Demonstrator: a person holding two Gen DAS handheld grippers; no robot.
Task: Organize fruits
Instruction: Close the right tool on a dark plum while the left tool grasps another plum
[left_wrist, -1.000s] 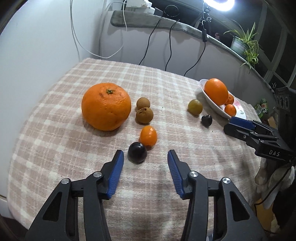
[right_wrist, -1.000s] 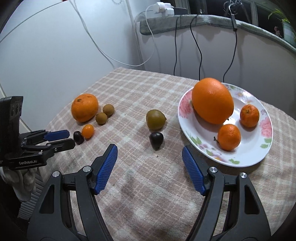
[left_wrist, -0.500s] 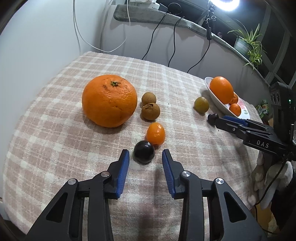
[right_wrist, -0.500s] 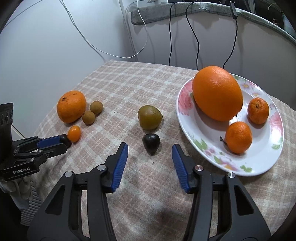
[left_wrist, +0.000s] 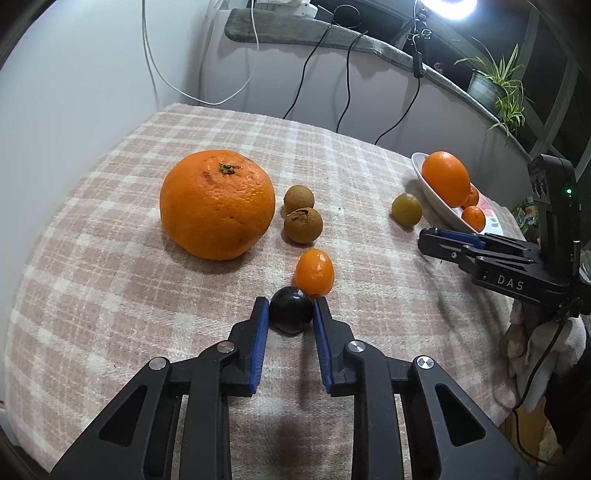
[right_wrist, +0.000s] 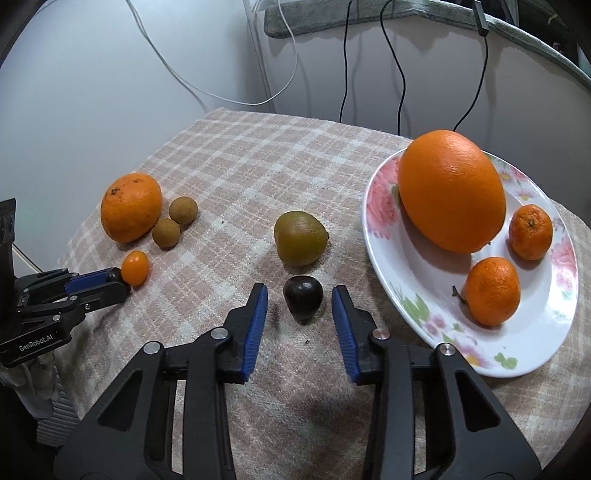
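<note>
Worktop (left_wrist: 110, 295) draped in a pink-and-cream checked cloth, backed by a pale wall with white and black cables hanging from a grey ledge. Ring light glaring at the top of the left wrist view, potted spider plant (left_wrist: 498, 85) on the ledge at right.

Large orange (left_wrist: 218, 203) with green stem scar toward the left of the cloth; two brown longans (left_wrist: 301, 212) just beside it, one with cracked skin. Small orange kumquat (left_wrist: 314, 272) nearer the camera, touching a dark round plum (left_wrist: 290, 309). Olive-green fruit (right_wrist: 300, 238) mid-cloth, with a second dark plum (right_wrist: 303, 297), slightly pointed at the bottom, just in front of it. Floral plate (right_wrist: 413, 295) at right carrying a big oval orange (right_wrist: 452, 190) and two mandarins (right_wrist: 493, 290).

Left gripper (left_wrist: 290, 312) clamped on the first plum, blue pads pressing both its sides; seen from the right wrist view with its tip against the kumquat. Right gripper (right_wrist: 300, 302) with jaws closing around the second plum, narrow gaps remaining on each side, pads not touching it.

Against a second earlier: both pairs of jaws much narrower, the left pair then standing wide and short of its plum, the right pair then well back from its plum and spread wide.
</note>
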